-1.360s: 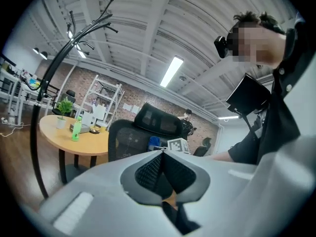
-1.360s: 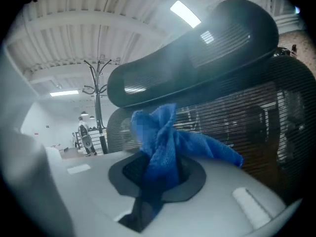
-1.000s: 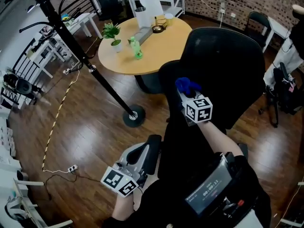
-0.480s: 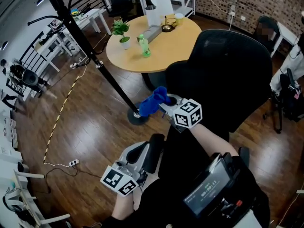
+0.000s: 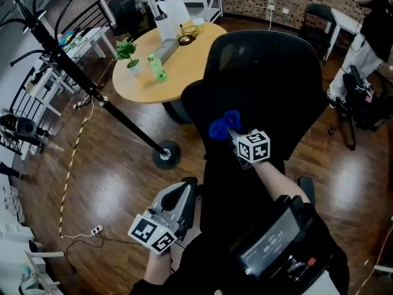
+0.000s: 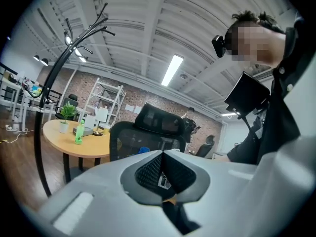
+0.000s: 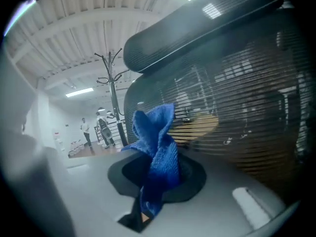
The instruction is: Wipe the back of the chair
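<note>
Just ahead of the right tongs [image 5: 228, 131], at their twelve o'clock, rises the black mesh chair back [image 5: 264, 72], long axis upright; they pinch a blue microfibre cloth [image 5: 222, 126] close to it. Left tongs [image 5: 179, 200], pressed together on nothing, hang at seven o'clock, farther off. On the round wooden worktop [image 5: 184, 66], a white pot [image 5: 133, 69] holds a green plant [image 5: 126, 49].

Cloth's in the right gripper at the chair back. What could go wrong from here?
1. The blue cloth is bunched in the right gripper; dragging on the mesh chair back might pull it free.
2. The left gripper, shut and empty, isn't steadying the chair, so it may swivel away under pressure.
</note>
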`<state>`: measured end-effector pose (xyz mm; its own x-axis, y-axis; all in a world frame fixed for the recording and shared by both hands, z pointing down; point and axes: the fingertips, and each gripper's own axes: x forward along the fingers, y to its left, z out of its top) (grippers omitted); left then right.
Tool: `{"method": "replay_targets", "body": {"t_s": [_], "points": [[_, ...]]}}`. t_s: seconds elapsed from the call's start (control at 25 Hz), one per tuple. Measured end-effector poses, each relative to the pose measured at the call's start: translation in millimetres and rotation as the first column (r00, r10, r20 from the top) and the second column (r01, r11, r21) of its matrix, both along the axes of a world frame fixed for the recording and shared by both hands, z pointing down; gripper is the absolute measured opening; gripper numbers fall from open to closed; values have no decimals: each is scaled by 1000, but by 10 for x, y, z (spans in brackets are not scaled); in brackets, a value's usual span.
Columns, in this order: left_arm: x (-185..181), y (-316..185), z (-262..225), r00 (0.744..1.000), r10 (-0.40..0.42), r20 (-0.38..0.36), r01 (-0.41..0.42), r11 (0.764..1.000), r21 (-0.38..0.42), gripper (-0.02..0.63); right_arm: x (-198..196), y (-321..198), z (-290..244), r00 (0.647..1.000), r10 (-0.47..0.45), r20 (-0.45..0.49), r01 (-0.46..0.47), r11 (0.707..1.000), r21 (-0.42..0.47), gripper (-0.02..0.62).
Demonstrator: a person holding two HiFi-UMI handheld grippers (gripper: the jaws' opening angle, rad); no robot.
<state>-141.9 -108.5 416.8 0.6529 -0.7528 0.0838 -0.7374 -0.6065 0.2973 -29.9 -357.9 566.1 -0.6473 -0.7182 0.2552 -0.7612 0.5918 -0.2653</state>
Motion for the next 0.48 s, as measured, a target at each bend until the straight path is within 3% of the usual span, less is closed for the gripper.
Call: {"method": "replay_targets", "body": {"t_s": [0.24,0.48], "points": [[403,-70,-34,993,117,4,-117,993,7,5,926,96,28,985,171,16,-171,985,-10,54],[767,-106,5,980,197,9,-197,980,-3,5,1841,195,110,946,325,12,-325,946,-25,54]]}}
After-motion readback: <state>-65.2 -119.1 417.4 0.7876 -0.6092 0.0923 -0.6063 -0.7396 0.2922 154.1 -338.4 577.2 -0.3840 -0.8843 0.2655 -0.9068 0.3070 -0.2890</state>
